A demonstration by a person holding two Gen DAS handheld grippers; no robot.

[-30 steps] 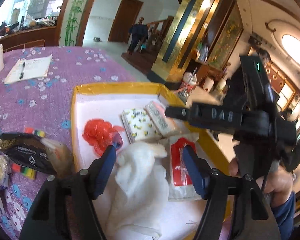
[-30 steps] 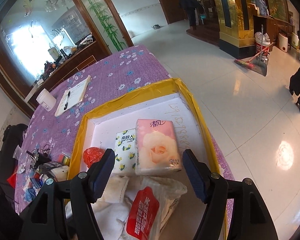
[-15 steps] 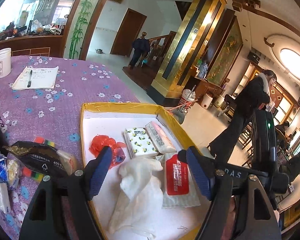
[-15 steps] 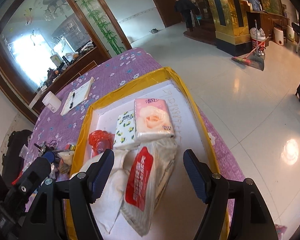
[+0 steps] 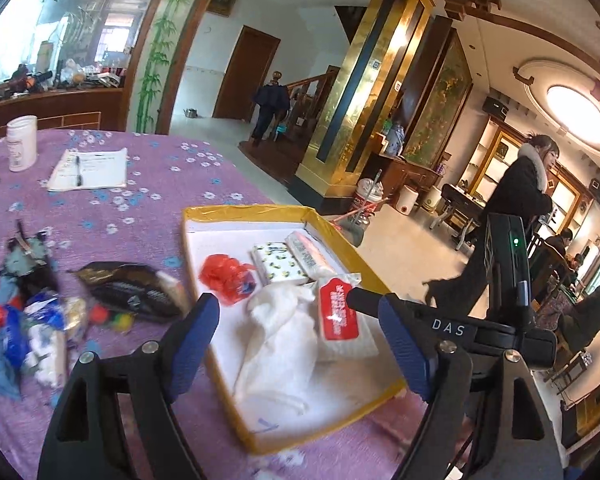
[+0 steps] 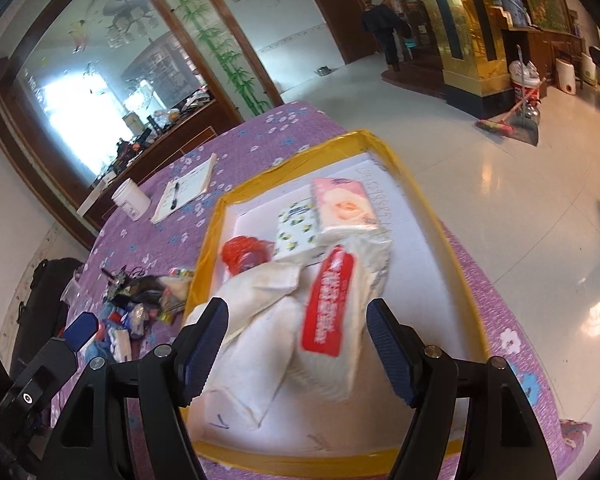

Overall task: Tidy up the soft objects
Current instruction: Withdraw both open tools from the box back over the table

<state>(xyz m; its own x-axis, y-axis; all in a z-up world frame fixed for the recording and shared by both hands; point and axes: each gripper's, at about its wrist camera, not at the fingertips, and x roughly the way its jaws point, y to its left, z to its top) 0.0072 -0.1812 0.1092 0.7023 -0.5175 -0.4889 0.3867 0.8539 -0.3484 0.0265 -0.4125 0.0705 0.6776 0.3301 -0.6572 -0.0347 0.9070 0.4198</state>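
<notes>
crumpled white cloth (image 5: 278, 344) lies in the yellow-rimmed white tray (image 5: 216, 364) beside a red-labelled tissue pack (image 6: 332, 304). left gripper (image 5: 300, 344) empty, jaws opening; right gripper (image 6: 300, 348) parted, empty.

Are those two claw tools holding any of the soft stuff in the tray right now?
No, nothing is held. The left gripper is opening above the white cloth with empty jaws; the right gripper hangs open over the red-labelled pack, not touching it.
</notes>
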